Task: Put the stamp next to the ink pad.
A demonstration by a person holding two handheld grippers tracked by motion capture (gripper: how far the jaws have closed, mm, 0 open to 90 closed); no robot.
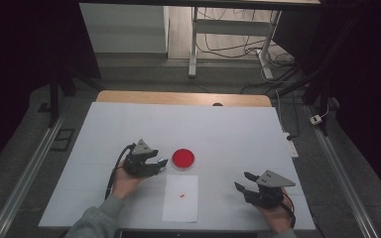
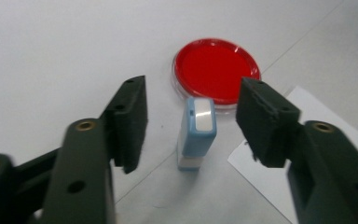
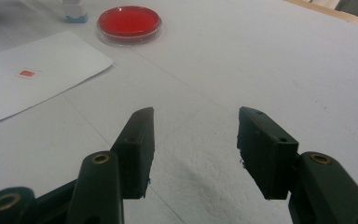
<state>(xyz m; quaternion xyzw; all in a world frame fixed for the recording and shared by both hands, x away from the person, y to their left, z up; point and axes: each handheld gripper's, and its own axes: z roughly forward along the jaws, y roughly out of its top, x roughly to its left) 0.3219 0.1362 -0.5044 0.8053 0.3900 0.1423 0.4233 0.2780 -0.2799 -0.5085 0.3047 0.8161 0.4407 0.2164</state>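
A small blue and white stamp (image 2: 196, 135) stands upright on the white table between the jaws of my left gripper (image 2: 193, 88), and neither pad touches it. The left gripper (image 1: 159, 166) is open, just left of a round red ink pad (image 1: 183, 158) (image 2: 216, 70). In front of the pad lies a white sheet of paper (image 1: 181, 208) with a small red stamp mark (image 1: 181, 197) (image 3: 27, 73). My right gripper (image 1: 243, 180) (image 3: 196, 114) stands open over bare table at the right, nothing between its jaws. The right gripper view also has the ink pad (image 3: 129, 21) and the stamp's base (image 3: 74, 14) far off.
The white table cover (image 1: 228, 129) stretches back to a wooden edge (image 1: 178, 97). Beyond it is a floor with desk legs and cables (image 1: 228, 47). Metal rails (image 1: 25, 173) run along both sides of the table.
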